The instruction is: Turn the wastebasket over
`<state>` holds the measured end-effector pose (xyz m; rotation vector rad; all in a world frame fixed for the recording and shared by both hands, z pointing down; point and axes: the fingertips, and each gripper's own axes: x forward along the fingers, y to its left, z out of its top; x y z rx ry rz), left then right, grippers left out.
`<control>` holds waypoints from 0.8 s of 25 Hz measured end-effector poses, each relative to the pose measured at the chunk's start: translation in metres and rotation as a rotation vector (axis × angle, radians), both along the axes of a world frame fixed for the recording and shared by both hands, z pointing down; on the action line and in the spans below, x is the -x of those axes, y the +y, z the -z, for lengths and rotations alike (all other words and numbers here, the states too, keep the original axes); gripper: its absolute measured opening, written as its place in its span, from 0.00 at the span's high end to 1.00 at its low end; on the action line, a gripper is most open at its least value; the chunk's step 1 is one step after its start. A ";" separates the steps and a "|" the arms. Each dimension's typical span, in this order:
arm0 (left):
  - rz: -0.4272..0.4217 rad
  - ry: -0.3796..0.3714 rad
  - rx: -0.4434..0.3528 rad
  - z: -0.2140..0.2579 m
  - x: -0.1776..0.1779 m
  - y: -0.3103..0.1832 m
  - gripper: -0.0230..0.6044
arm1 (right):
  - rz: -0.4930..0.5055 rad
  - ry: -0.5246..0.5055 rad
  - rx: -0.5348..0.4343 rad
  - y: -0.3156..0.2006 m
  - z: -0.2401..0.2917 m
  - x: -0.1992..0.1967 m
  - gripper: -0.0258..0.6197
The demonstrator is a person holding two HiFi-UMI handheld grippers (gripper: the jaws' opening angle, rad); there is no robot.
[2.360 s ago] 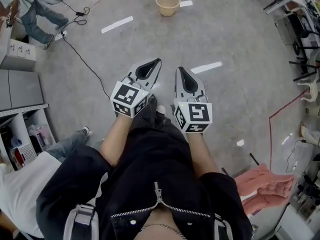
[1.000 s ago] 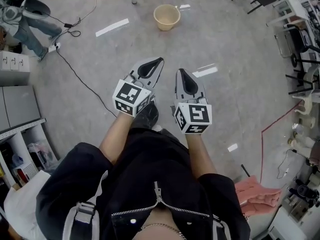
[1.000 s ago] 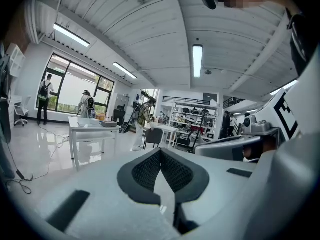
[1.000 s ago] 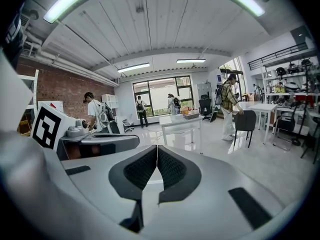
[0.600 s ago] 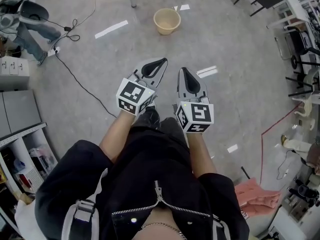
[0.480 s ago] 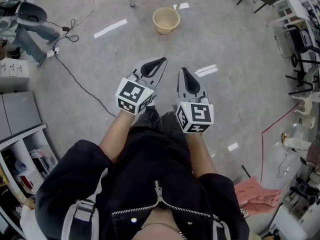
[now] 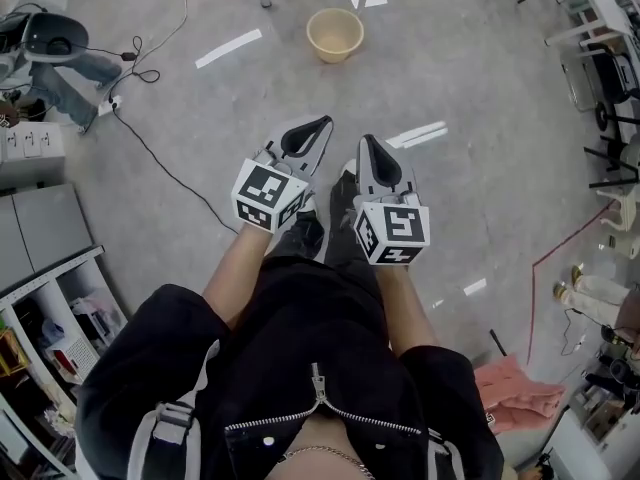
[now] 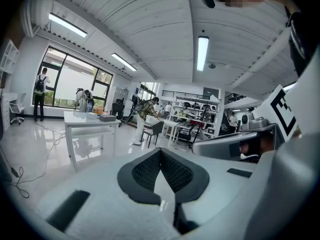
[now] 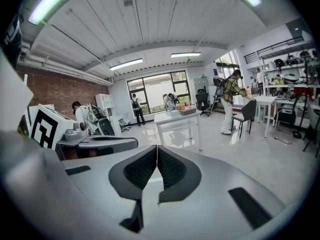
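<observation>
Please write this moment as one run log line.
left gripper: shut, empty | right gripper: shut, empty | wastebasket: upright on floor, ahead, untouched

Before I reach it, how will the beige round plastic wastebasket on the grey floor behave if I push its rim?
The beige round plastic wastebasket stands upright, open and seemingly empty, so it is probably light. On the glossy grey floor it may slide before it tips; once on its side, the round body could roll.

Place: open-plan lab or workshop
Furniture: white work surface, equipment racks
Building: polished grey floor, ceiling strip lights, brick wall
</observation>
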<state>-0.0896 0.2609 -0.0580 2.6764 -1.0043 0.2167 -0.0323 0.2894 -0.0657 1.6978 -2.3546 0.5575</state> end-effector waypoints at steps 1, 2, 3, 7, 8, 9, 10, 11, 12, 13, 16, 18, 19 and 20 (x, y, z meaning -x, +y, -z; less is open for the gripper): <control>0.007 -0.004 0.004 -0.002 -0.003 -0.006 0.96 | 0.007 -0.007 0.004 -0.008 -0.002 -0.003 0.94; 0.014 -0.009 0.008 -0.003 -0.005 -0.012 0.96 | 0.014 -0.013 0.005 -0.016 -0.002 -0.006 0.94; 0.023 -0.014 0.012 -0.004 -0.007 -0.021 0.96 | 0.023 -0.018 0.005 -0.025 -0.002 -0.008 0.94; 0.058 -0.019 0.016 -0.003 -0.017 -0.058 0.96 | 0.057 -0.028 -0.007 -0.064 0.003 -0.018 0.94; 0.064 -0.019 0.013 -0.001 -0.022 -0.067 0.96 | 0.063 -0.029 -0.008 -0.073 0.004 -0.022 0.94; 0.068 -0.019 0.010 0.000 -0.027 -0.075 0.96 | 0.068 -0.031 -0.009 -0.082 0.004 -0.027 0.94; 0.069 -0.020 0.006 0.001 -0.033 -0.083 0.96 | 0.073 -0.032 -0.009 -0.090 0.005 -0.032 0.94; 0.070 -0.022 0.003 0.002 -0.041 -0.090 0.96 | 0.077 -0.034 -0.011 -0.098 0.006 -0.039 0.94; 0.070 -0.024 0.000 0.004 -0.048 -0.099 0.96 | 0.079 -0.036 -0.014 -0.107 0.007 -0.046 0.94; 0.072 -0.027 -0.004 0.005 -0.055 -0.107 0.96 | 0.082 -0.040 -0.017 -0.116 0.008 -0.053 0.94; 0.081 -0.041 -0.016 0.009 -0.075 -0.128 0.96 | 0.092 -0.054 -0.025 -0.140 0.009 -0.074 0.94; 0.093 -0.051 -0.024 0.011 -0.083 -0.139 0.96 | 0.105 -0.060 -0.026 -0.153 0.008 -0.085 0.94; 0.100 -0.056 -0.027 0.010 -0.086 -0.144 0.96 | 0.112 -0.060 -0.025 -0.159 0.007 -0.090 0.94; 0.108 -0.060 -0.026 0.009 -0.088 -0.148 0.96 | 0.118 -0.059 -0.022 -0.164 0.005 -0.094 0.94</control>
